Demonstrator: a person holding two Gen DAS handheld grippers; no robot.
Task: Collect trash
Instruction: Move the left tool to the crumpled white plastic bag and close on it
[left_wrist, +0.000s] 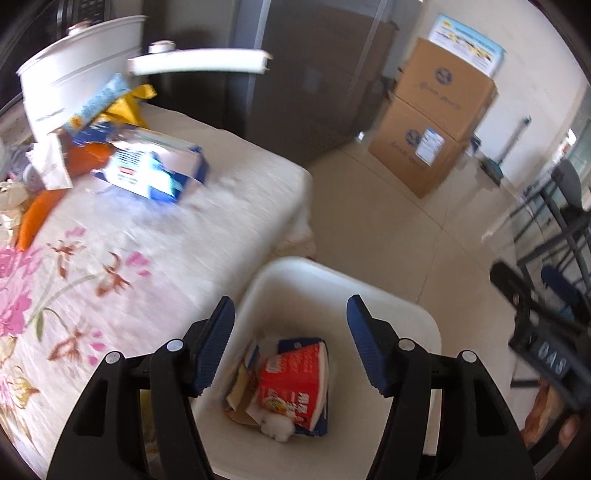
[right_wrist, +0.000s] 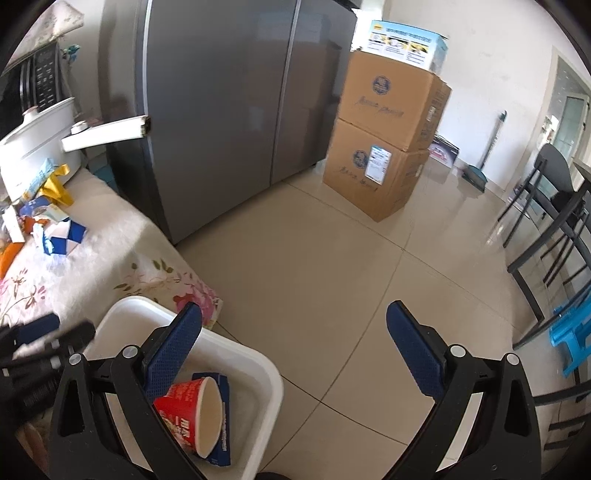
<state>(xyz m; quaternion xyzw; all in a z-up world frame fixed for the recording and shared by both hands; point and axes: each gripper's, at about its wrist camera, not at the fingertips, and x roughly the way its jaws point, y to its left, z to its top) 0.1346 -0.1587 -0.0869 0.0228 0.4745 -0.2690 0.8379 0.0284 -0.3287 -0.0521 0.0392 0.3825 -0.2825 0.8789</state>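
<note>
A white trash bin (left_wrist: 399, 306) stands on the floor beside the floral-clothed table (left_wrist: 122, 240). It holds a red noodle cup (left_wrist: 291, 380), blue and cardboard packaging and a white wad (left_wrist: 277, 428). My left gripper (left_wrist: 290, 328) is open and empty right above the bin. My right gripper (right_wrist: 293, 332) is open and empty over the bin's right edge (right_wrist: 266, 369); the red cup (right_wrist: 184, 413) lies below its left finger. A blue-white box (left_wrist: 155, 168) and other wrappers (left_wrist: 99, 103) lie on the table, also in the right wrist view (right_wrist: 61, 232).
A grey fridge (right_wrist: 229, 92) stands behind the table. Stacked cardboard boxes (right_wrist: 388, 122) sit on the tiled floor. Dark chairs (right_wrist: 546, 229) and a blue stool (right_wrist: 572, 332) are at the right. A white cooker (left_wrist: 74, 70) stands at the table's far end.
</note>
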